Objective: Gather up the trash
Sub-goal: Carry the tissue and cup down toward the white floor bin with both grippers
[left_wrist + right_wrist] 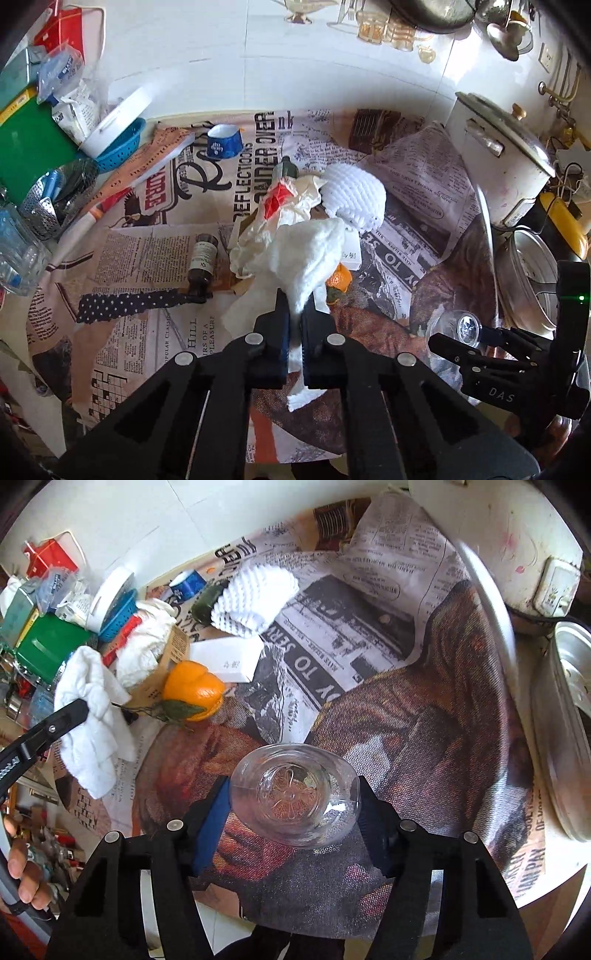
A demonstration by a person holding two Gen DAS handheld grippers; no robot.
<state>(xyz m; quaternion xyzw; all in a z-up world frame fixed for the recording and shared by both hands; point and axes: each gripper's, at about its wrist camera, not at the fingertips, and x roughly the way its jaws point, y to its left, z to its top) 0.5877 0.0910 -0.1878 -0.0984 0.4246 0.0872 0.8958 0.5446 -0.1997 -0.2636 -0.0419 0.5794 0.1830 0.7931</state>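
Observation:
My left gripper (295, 306) is shut on a crumpled white paper towel (310, 254) and holds it above the newspaper-print cloth; it also shows in the right wrist view (92, 716). My right gripper (295, 797) is shut on a clear plastic cup (295, 797), squeezed oval, mouth facing the camera; the cup shows in the left wrist view (456, 326). Loose trash lies on the cloth: a white foam fruit net (354, 195), more crumpled tissue with red wrapper (284, 199), an orange peel (194, 690), a brown bottle (203, 258), a blue paper cup (223, 140).
A white rice cooker (495, 162) and metal pots (565, 731) stand at the right. A blue colander (122, 147), green box (29, 147), steel strainer (51, 199) and glass jar (18, 254) crowd the left. A white card (229, 661) lies mid-cloth.

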